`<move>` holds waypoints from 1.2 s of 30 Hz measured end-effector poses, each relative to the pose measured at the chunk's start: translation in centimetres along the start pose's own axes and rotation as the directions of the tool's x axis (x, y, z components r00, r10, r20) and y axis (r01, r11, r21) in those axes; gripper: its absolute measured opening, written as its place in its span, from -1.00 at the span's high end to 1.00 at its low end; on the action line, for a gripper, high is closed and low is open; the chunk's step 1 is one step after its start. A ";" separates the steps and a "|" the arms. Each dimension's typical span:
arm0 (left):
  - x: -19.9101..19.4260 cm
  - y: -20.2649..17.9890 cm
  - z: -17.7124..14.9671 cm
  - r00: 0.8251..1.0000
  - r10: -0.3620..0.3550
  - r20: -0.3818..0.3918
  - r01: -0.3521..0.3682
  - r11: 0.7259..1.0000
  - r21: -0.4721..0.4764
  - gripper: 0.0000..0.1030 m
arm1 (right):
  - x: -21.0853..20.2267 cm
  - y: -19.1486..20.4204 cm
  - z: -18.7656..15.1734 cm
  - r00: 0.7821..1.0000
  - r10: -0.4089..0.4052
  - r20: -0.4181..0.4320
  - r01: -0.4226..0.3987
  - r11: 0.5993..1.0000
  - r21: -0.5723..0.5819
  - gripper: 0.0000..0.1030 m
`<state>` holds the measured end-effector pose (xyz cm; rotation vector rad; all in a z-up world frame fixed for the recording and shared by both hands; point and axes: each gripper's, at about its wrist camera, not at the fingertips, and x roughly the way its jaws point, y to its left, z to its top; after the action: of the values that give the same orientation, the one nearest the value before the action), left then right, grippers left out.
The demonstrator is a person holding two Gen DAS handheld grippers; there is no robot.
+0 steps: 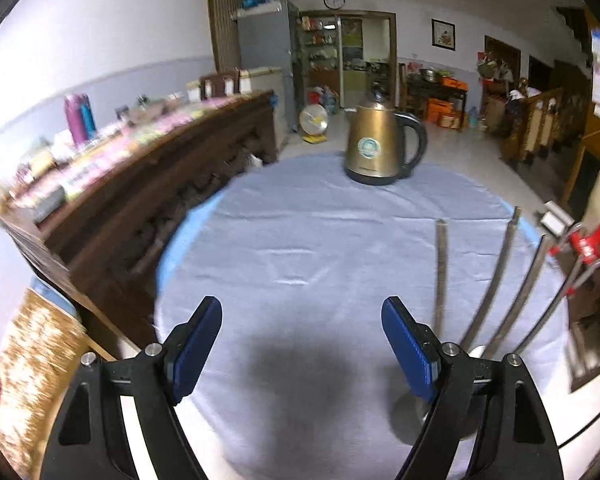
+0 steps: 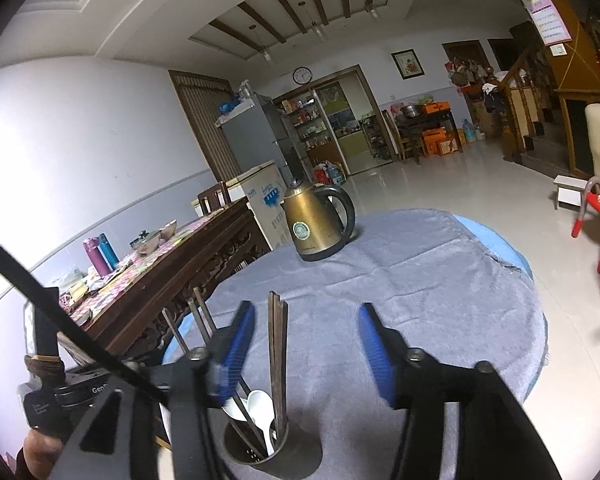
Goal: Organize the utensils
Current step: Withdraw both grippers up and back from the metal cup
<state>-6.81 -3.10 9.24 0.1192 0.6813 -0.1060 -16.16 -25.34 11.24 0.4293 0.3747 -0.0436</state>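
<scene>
A dark metal utensil holder (image 2: 274, 454) stands on the grey-blue cloth (image 2: 420, 300) of the round table. Brown chopsticks (image 2: 278, 344) and white spoons (image 2: 260, 404) stick up out of it. My right gripper (image 2: 306, 312) is open just above and behind the holder; the tallest chopsticks rise near its left blue pad without being pressed. In the left wrist view my left gripper (image 1: 302, 320) is open over bare cloth. The chopsticks (image 1: 496, 276) fan up to the right of its right finger, which hides most of the holder (image 1: 410, 412).
A bronze electric kettle (image 1: 376, 140) stands at the table's far side. A dark wooden sideboard (image 1: 148, 200) loaded with bottles and boxes runs along the left. A red chair (image 2: 598, 204) is on the floor to the right. A black cable (image 2: 60, 324) crosses the right wrist view.
</scene>
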 end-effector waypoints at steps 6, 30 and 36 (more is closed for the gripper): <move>-0.9 0.6 0.1 0.996 0.087 0.030 -0.088 0.996 0.013 -0.68 | 0.5 0.7 -0.7 0.999 -0.006 -0.040 0.005 1.000 -0.021 -0.33; -3.5 0.8 -0.3 0.993 0.087 0.080 -0.087 0.996 0.001 -0.73 | 0.2 4.3 -2.7 0.980 -0.060 -0.192 0.032 0.989 -0.145 -0.52; -4.5 0.8 -0.6 0.993 0.077 0.087 -0.077 0.997 0.006 -0.73 | -0.9 4.5 -2.5 0.979 -0.064 -0.192 0.037 0.990 -0.139 -0.52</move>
<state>-10.60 -1.99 11.67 0.1488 0.5886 -0.0399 -17.31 -20.23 11.21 0.2907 0.5799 -0.0250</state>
